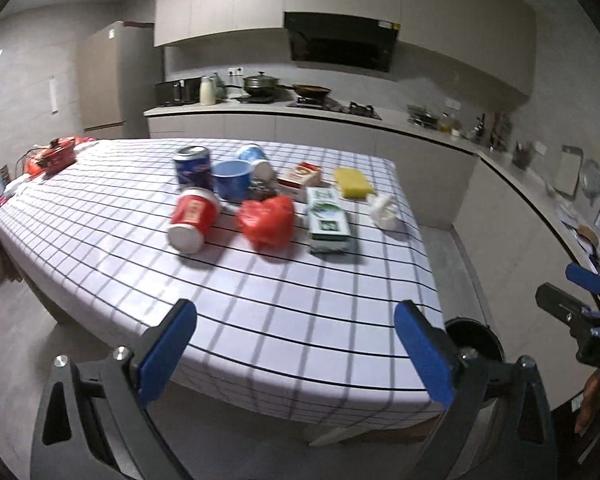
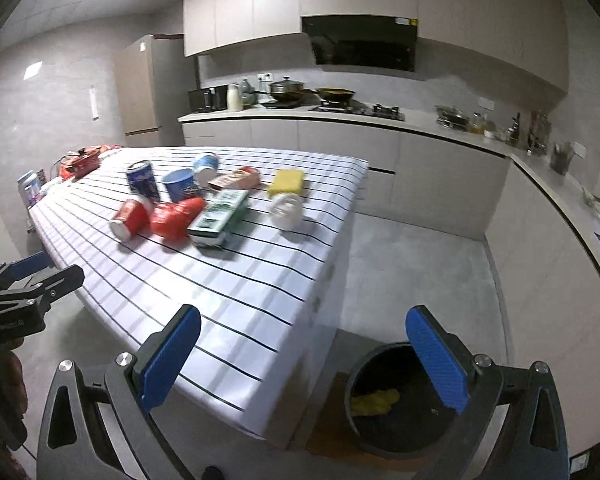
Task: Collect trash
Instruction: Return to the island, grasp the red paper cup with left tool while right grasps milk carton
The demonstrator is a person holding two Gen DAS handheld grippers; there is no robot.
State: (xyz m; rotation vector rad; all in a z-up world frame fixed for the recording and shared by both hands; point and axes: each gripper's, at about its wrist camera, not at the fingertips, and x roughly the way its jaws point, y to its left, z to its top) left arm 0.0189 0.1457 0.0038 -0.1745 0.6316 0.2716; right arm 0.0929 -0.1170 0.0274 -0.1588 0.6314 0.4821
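Trash lies on the checked table: a red paper cup on its side, a crumpled red bag, a green-white carton, crumpled white paper, a blue can and a red-white box. A black bin with yellow scrap inside stands on the floor at the table's near right corner. My left gripper is open and empty above the near table edge. My right gripper is open and empty, over the corner and bin.
A blue cup, a tipped blue-white cup and a yellow sponge also lie on the table. A red pot sits at the far left end. Kitchen counters run behind and along the right.
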